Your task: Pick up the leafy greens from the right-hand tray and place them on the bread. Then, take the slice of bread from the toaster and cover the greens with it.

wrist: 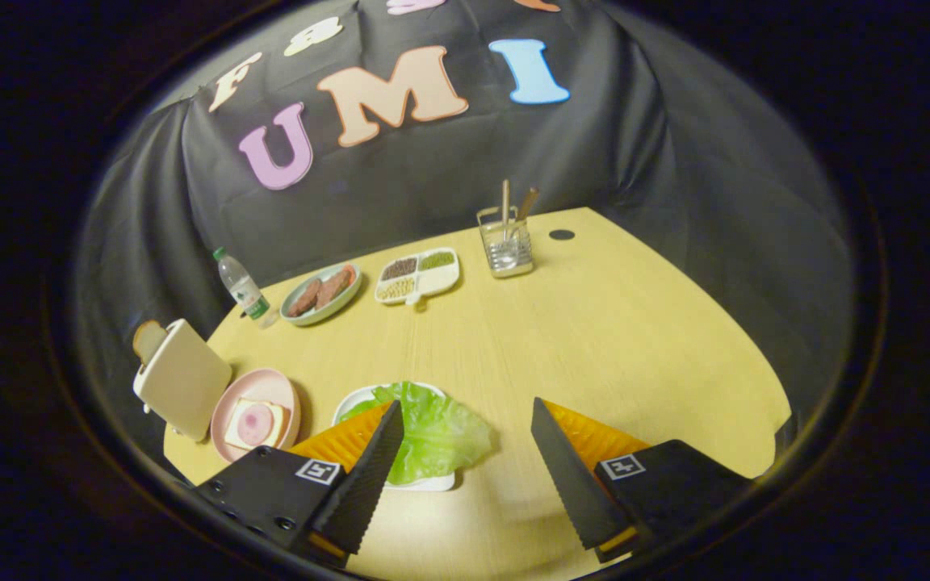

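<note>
Gripper (465, 468) is hovering w/ fingers spread wide, gripping nothing. Greens (433, 432) are lying on a white tray (433, 482) just ahead of the left finger, partly tucked behind its tip; the right finger is well apart from them. Left of the greens a pink plate (259, 386) is holding bread (253, 424) w/ a pink round on top, prob. ham. Toaster (182, 378) is standing just beside that plate, a slice (148, 339) sticking out of it. Beyond, on the table (594, 347): bottle (242, 289), bowl (321, 294) w/ brown pieces, divided dish (418, 276), utensil rack (505, 246). Nothing is lying btw the fingers and the greens.
</note>
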Available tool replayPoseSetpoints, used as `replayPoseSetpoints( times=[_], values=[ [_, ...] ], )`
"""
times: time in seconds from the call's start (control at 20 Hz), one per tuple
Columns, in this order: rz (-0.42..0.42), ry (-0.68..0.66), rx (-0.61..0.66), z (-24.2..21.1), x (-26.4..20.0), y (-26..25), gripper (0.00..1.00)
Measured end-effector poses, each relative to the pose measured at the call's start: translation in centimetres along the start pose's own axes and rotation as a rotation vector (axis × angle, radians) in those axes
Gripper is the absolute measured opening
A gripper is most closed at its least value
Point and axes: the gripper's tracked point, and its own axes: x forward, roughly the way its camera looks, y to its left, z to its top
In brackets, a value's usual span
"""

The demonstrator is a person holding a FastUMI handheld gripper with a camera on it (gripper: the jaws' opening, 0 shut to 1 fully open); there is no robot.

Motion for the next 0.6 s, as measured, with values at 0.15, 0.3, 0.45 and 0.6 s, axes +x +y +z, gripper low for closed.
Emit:
replayPoseSetpoints(
  times=[0.15, 0.3, 0.45, 0.6],
  values=[
    [0.017, 0.062, -0.006, -1.7, 1.5, 0.4, 1.00],
    [0.027, 0.118, 0.003, -3.0, 2.9, 0.6, 0.99],
    [0.033, 0.154, 0.018, -3.8, 3.9, 0.8, 0.99],
    [0.036, 0.182, 0.030, -4.6, 4.7, 0.8, 0.98]
  ],
)
